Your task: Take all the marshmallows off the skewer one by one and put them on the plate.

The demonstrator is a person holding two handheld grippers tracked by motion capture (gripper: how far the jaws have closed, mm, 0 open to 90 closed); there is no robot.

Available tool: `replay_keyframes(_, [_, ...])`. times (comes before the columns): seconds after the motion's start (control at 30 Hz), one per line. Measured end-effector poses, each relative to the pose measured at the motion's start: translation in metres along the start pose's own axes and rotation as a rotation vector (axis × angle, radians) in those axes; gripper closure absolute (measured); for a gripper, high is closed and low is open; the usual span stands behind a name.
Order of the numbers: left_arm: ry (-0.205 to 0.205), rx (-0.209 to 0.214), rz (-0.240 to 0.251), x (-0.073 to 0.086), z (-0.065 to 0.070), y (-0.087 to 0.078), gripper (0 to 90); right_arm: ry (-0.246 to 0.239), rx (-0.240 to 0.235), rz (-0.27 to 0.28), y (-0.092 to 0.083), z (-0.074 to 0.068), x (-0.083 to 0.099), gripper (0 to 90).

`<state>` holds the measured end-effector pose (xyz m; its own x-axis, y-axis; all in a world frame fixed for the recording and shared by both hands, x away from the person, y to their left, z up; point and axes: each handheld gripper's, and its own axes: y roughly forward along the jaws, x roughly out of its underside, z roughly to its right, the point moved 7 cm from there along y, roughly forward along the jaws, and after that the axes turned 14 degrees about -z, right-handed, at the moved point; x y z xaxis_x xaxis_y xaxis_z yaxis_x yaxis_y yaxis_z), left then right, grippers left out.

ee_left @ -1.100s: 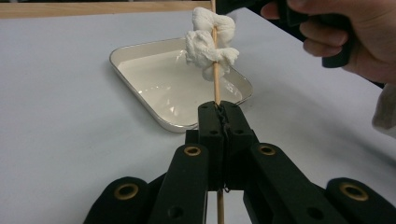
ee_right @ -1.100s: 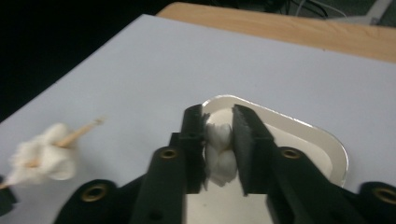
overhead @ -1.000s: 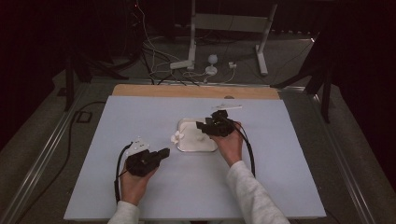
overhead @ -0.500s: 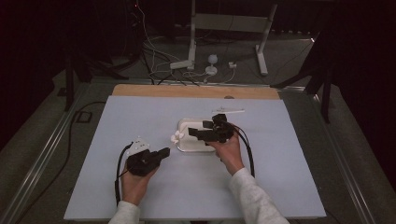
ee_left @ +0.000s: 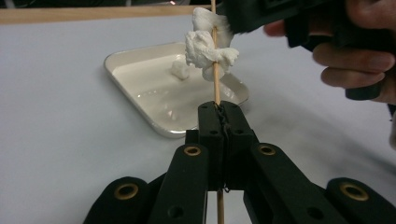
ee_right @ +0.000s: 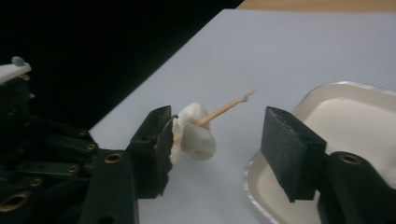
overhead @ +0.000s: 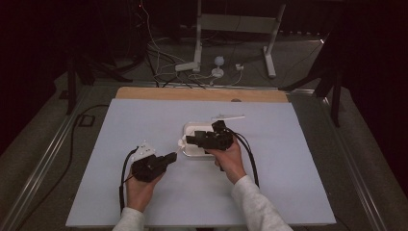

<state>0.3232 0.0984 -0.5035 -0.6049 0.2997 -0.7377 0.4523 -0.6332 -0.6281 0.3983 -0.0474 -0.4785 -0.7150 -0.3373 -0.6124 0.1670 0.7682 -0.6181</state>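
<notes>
My left gripper (overhead: pixel 171 157) (ee_left: pixel 218 110) is shut on a thin wooden skewer (ee_left: pixel 216 88) that points up and away from it. White marshmallow pieces (ee_left: pixel 206 49) (overhead: pixel 182 142) are threaded near the skewer's tip. My right gripper (overhead: pixel 188 140) (ee_right: pixel 215 136) faces left at that tip; its jaws have just been closing. A marshmallow (ee_right: pixel 196 136) on the skewer (ee_right: pixel 225 109) lies between them against the left pad, and the right pad stands apart. The white tray (overhead: pixel 191 127) (ee_right: pixel 250 183) sits just right of the skewer.
A small marshmallow piece (ee_left: pixel 180 70) lies in the tray (ee_left: pixel 140 52). A thin white stick (overhead: pixel 228 117) lies behind the tray. The pale mat ends at a wooden strip (overhead: pixel 202 94) at the back, with cables and a stand on the floor beyond.
My right gripper has moved left and nearer, from above the tray to the skewer's tip. The left gripper has stayed where it was with the skewer.
</notes>
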Motion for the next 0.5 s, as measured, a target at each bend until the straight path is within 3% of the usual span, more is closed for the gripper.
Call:
replay_keyframes(0.1, [0.013,0.010,0.007,-0.0008,0.0024,0.0002,89.8,0.024,-0.059,-0.016,0.0024,-0.0014,0.0006,52.0])
replay_keyframes(0.13, [0.013,0.010,0.007,-0.0008,0.0024,0.0002,89.8,0.024,-0.059,-0.016,0.0024,-0.0014,0.0006,52.0])
replay_keyframes(0.17, [0.021,0.014,0.012,-0.0010,0.0038,0.0007,89.8,0.046,-0.096,-0.025,0.0036,-0.0024,0.0011,56.1])
replay_keyframes(0.2, [0.021,0.014,0.012,-0.0010,0.0038,0.0007,89.8,0.046,-0.096,-0.025,0.0036,-0.0024,0.0011,56.1])
replay_keyframes(0.3, [0.029,0.023,0.011,-0.0007,0.0049,0.0021,89.8,0.065,-0.157,-0.043,0.0042,-0.0057,0.0018,67.0])
replay_keyframes(0.5, [0.039,0.028,0.009,-0.0003,0.0059,0.0027,89.9,0.067,-0.191,-0.044,0.0017,-0.0094,0.0008,75.3])
